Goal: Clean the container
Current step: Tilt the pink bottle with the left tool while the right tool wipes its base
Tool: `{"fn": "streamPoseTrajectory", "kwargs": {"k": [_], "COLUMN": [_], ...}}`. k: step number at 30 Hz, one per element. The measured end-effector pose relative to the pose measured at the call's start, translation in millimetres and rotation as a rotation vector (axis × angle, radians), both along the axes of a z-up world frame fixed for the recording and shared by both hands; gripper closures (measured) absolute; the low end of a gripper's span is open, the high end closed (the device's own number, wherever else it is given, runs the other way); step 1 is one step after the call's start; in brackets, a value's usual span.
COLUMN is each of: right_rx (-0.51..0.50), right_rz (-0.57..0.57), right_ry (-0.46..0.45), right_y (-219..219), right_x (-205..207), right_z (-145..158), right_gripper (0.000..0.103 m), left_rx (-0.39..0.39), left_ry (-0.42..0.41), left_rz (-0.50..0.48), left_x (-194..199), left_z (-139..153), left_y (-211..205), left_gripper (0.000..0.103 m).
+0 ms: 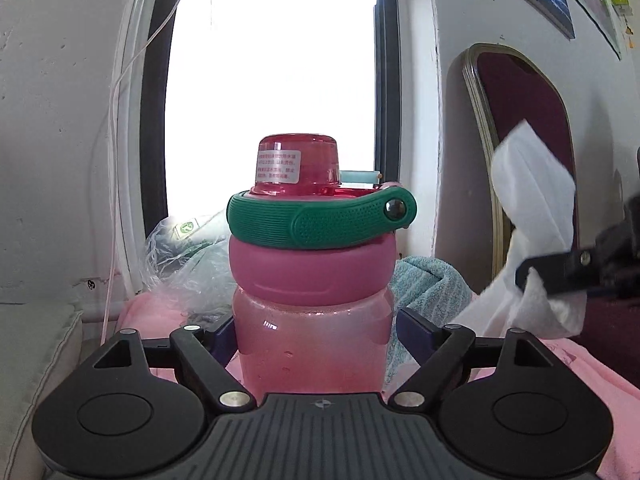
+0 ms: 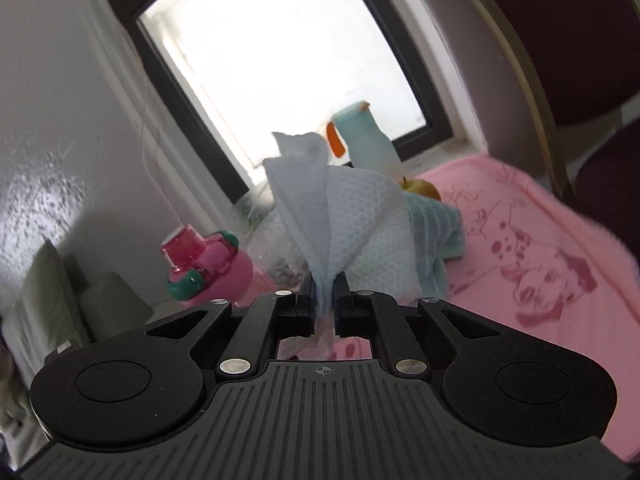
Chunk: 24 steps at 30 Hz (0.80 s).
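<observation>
Left wrist view shows a grey cushion (image 1: 36, 344) at the far left, then a window (image 1: 272, 80), then a clear bag (image 1: 188, 256) low down; in the middle stands the bottle (image 1: 312, 280), upright, pink, with a green strap (image 1: 320, 220) round its neck and a red cap (image 1: 298, 168) on top; the left gripper (image 1: 314, 332) has its two fingers pressed on the sides of the bottle, low on the see-through part, so it is holding the bottle; behind the bottle, to the right, lies a blue-green towel (image 1: 424, 284); further right hangs the wipe (image 1: 532, 216), white and floppy, pinched by a dark finger of the other tool; a dark red chair (image 1: 524, 120) stands behind it.

Right wrist view shows the bottle (image 2: 208, 268) at the left, looking tilted because this camera is tilted; the right gripper (image 2: 323, 300) in the middle is squeezed tight on the bottom of the wipe (image 2: 352, 232), which fans up above it; an apple (image 2: 420, 189) peeks out behind; a pink blanket (image 2: 540, 264) with a dog picture lies at the right.

The wipe is near the bottle but not touching it, so rubbing has likely not begun; the bottle is smooth and round, so a hard push from the wipe could make it slip or turn in the fingers; the wipe is loose and only pinched at one end, so it could fold over or pull out; the cap is on, so only the outside can be cleaned now.
</observation>
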State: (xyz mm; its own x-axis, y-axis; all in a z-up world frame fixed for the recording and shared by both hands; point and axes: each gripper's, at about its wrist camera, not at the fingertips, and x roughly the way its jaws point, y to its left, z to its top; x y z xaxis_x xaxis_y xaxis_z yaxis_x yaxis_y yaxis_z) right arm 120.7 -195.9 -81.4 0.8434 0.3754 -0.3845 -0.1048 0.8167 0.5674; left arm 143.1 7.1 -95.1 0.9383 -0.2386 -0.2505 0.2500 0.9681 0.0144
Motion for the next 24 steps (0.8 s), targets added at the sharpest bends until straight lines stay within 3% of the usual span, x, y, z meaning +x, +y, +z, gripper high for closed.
{"fn": "streamPoseTrajectory", "kwargs": {"k": [3,6,8,12,16,21,24], "right_rx": [0.074,0.047,0.027,0.015,-0.04,-0.144,-0.241], "right_rz": [-0.008,0.008,0.007,0.047,0.123,0.354,0.499], "right_ry": [0.012,0.017,0.02,0.012,-0.016,-0.005,0.014], "right_y": [-5,-4,-3,3,20,58,83], "right_x": [-3,-4,-7,-4,-4,9,25], "right_z": [-25,-38,-45,-45,-43,-37,-27], "right_gripper": [0.092,0.091,0.091,0.091,0.091,0.091,0.091], "left_rx": [-0.012,-0.003,-0.042,-0.253,-0.457,-0.733,-0.821], "left_ry": [-0.002,0.007,0.013,0.062,0.098,0.185,0.223], "left_rz": [-0.005,-0.023,-0.036,-0.047,0.011,0.094,0.101], "left_x": [1,5,6,13,17,27,32], "left_z": [1,4,7,10,5,-15,-24], "left_y": [1,2,8,43,84,140,155], "left_gripper": [0.021,0.02,0.022,0.027,0.03,0.031,0.031]}}
